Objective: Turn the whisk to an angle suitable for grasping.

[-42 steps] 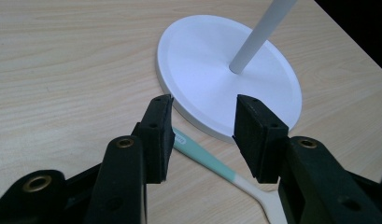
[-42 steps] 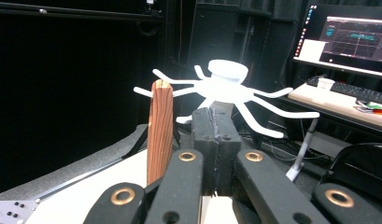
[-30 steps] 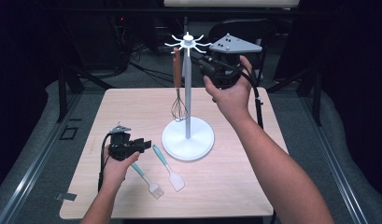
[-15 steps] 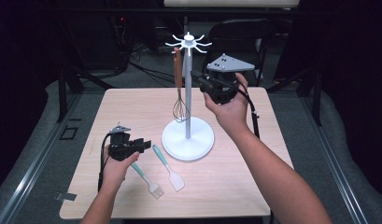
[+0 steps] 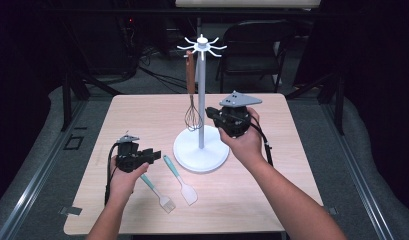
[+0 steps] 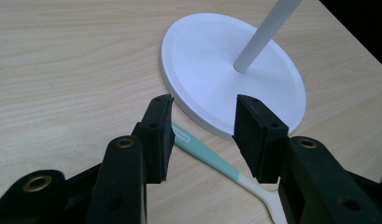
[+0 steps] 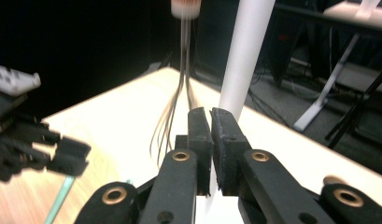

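One whisk (image 5: 193,119), one spatula (image 5: 181,180), one brush (image 5: 158,194), one stand (image 5: 201,150).

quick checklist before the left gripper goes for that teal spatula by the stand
1. Left gripper jaws open, nothing between the pads: ok.
2. Teal spatula handle lies on the table between and below the jaws: ok.
3. Stand base close to the handle, may crowd the grasp: not ok.
4. Basting brush lies apart from the spatula: ok.
5. Right gripper beside the pole, nearly shut and empty, its jaws having just begun opening: ok.
6. Whisk hangs on the stand; whether it swings, cannot tell.
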